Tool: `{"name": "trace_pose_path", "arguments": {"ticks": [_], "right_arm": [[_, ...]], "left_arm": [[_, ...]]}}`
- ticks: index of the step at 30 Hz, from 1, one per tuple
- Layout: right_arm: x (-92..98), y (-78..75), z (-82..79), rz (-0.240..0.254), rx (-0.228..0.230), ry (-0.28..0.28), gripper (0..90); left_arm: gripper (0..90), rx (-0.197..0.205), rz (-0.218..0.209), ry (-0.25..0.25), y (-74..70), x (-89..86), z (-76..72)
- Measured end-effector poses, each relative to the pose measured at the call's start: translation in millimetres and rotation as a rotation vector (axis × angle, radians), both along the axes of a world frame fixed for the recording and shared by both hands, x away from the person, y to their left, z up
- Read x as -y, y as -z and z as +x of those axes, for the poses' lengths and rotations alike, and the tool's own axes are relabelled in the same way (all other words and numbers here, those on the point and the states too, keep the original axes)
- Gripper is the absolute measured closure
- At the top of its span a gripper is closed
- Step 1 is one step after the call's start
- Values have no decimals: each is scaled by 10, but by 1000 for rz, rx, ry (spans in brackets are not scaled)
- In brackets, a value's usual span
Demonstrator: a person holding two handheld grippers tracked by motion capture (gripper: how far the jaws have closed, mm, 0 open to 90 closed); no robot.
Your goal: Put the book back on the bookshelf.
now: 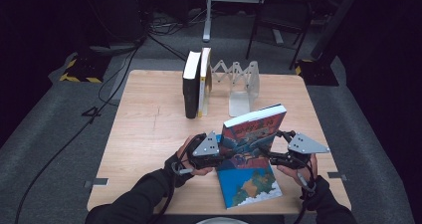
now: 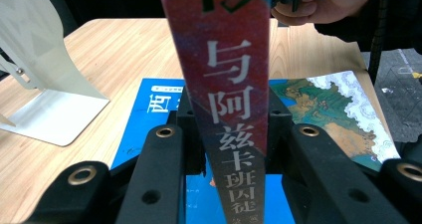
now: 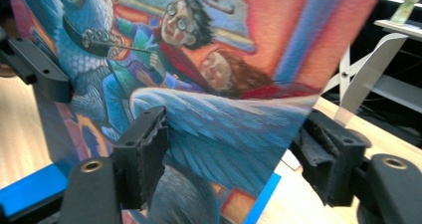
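1. High view: a red-and-blue illustrated book [image 1: 253, 129] is seen held upright near the front of the table [image 1: 149, 129], its lower edge resting on a second, blue book [image 1: 249, 184] that lies flat beneath it.
2. The upright book is flanked by both tools: the left gripper [image 1: 221, 154] is at its spine side and the right gripper [image 1: 266, 152] at its other end, apparently so that it can be stood up and steadied before being carried.
3. In the left gripper view, the spine [image 2: 229, 104] is seen clamped between the two black jaws, which are closed on it from both sides; the book is judged to be carried by this grip.
4. In the right gripper view, the jaws are spread wide. The cover [image 3: 209, 114] passes between them, the left pad [image 3: 147, 149] lying at or just beside the cover and the right pad [image 3: 323, 154] standing apart from the book's edge, so no grip is made there.
5. At the far side of the table, two books [image 1: 195, 84] are stood against an accordion-style metal bookend [image 1: 239, 82]; the held book is probably meant to be placed upright beside them.
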State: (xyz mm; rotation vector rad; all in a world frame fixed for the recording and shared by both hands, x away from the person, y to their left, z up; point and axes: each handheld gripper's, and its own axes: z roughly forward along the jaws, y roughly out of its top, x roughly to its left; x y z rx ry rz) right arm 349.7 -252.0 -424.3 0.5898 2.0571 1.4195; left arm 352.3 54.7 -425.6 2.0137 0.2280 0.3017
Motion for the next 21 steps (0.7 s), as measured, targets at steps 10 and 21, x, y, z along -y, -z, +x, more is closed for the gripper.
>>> {"name": "trace_pose_path", "arguments": {"ticks": [10,21], "right_arm": [[105,-20,-30,65,-20,-2,457],[113,-54,-84,59,19,-20,506]], "left_arm": [[696,18,-19,-16,-22,70,5],[661,27,-147,-37,-263,71,17]]}}
